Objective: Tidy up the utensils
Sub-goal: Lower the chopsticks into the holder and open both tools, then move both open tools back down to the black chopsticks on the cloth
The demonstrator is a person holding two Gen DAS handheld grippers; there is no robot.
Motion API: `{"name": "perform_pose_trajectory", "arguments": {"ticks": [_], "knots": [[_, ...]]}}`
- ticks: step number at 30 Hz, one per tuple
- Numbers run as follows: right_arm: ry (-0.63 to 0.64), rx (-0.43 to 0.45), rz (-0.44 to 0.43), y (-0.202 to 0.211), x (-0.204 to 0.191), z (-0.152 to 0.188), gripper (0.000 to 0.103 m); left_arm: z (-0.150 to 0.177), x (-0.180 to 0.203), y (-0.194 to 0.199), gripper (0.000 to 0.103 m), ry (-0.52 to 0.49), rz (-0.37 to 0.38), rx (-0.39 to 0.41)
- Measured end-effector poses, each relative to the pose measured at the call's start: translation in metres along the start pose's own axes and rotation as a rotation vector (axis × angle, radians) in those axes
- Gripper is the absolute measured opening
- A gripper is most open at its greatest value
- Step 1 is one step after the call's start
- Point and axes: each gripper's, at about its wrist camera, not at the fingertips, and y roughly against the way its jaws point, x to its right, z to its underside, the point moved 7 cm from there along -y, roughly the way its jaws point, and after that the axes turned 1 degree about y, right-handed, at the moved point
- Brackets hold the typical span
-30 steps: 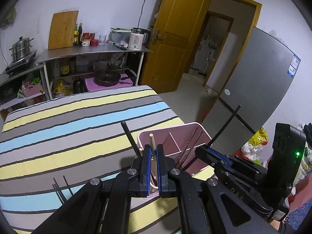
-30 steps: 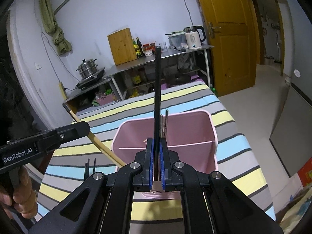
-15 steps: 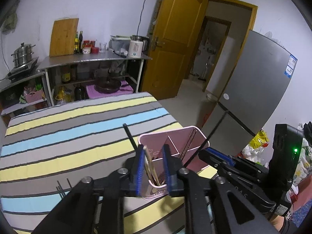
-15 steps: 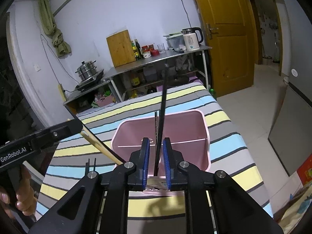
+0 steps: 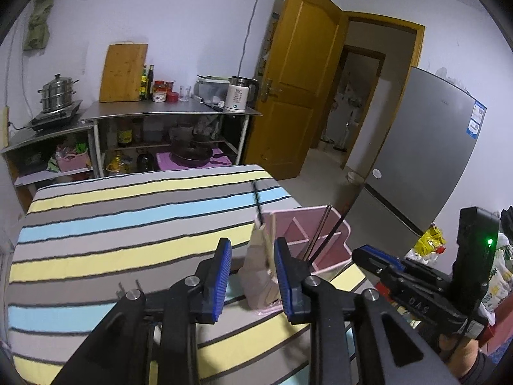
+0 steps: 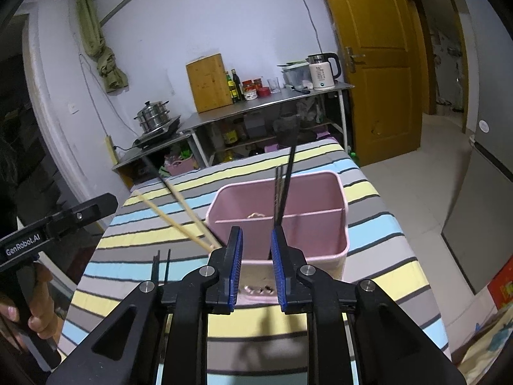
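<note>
Claws (image 5: 251,268) newly parted, chopsticks (image 6: 282,189) released

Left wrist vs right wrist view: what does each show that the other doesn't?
Left wrist only: the grey fridge and the right gripper's body.

Right wrist only: a hand on the left gripper's handle, and the green cloth hanging on the wall.

Both: the pink utensil holder with chopsticks standing in it, the striped tablecloth, the kettle, and open jaws that have just been opening, gripping nothing.

Pale walls (image 6: 224,16), a yellow wooden door (image 5: 295,77) standing ajar, steel shelving (image 5: 166,115) along the wall, a grey fridge (image 5: 426,147) at right.
</note>
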Motion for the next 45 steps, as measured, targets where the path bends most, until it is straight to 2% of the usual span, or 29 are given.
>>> {"name": "perform_pose_trajectory", "arguments": {"ticks": [16,26,35,45], "knots": [[0.087,-0.030,-0.060,0.020,-0.047,0.050,0.019,0.081,-0.049,0.050,0.027,0.070,-0.105,0.031],[0.112,-0.071,-0.098,0.016,-0.070,0.079,0.019,0.114,-0.074,0.064,0.027,0.116,-0.159,0.016],[0.149,-0.125,-0.122,-0.003,-0.089,0.096,0.019,0.140,-0.095,0.048,0.027,0.167,-0.184,-0.047],[0.177,-0.197,-0.138,-0.041,-0.101,0.114,0.019,0.155,-0.129,-0.005,0.027,0.248,-0.227,-0.138]]}}
